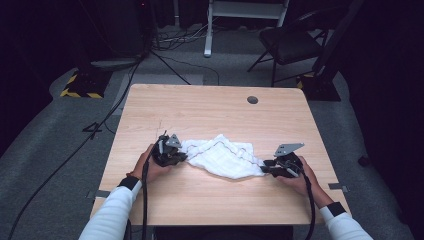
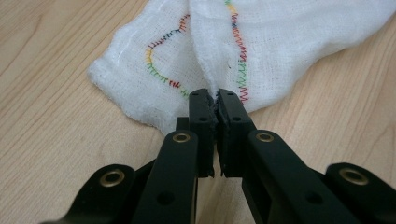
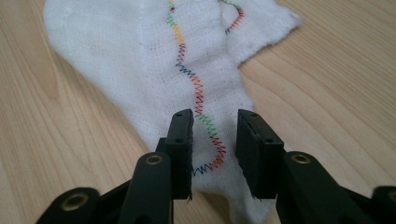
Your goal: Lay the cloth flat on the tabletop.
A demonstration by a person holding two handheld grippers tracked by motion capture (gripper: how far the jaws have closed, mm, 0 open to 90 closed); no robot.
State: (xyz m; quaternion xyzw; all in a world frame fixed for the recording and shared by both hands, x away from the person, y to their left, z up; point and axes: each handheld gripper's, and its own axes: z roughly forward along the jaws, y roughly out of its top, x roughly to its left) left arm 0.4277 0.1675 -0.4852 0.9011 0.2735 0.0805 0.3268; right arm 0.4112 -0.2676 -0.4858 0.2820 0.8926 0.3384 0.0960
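Pinching cloth (image 2: 261,42) edge, left hand-held gripper (image 2: 215,100), right hand-held gripper (image 3: 215,123) spread astride opposite corner.

White gauzy cloth (image 1: 225,156), matt wood table (image 1: 200,107)

Support: a light wooden table (image 1: 210,107), grain running along its width, with a round dark grommet (image 1: 252,99) set in the surface well beyond the right gripper (image 1: 270,167).
Item on it: one white cloth (image 1: 225,155), rumpled, edged with multicoloured zigzag stitching.
Position: it lay between the two grippers; one end was pinched at the left gripper (image 1: 181,158), the other end lay under the spread jaws of the right gripper.
Contact: flat on the wood, partly folded over itself.
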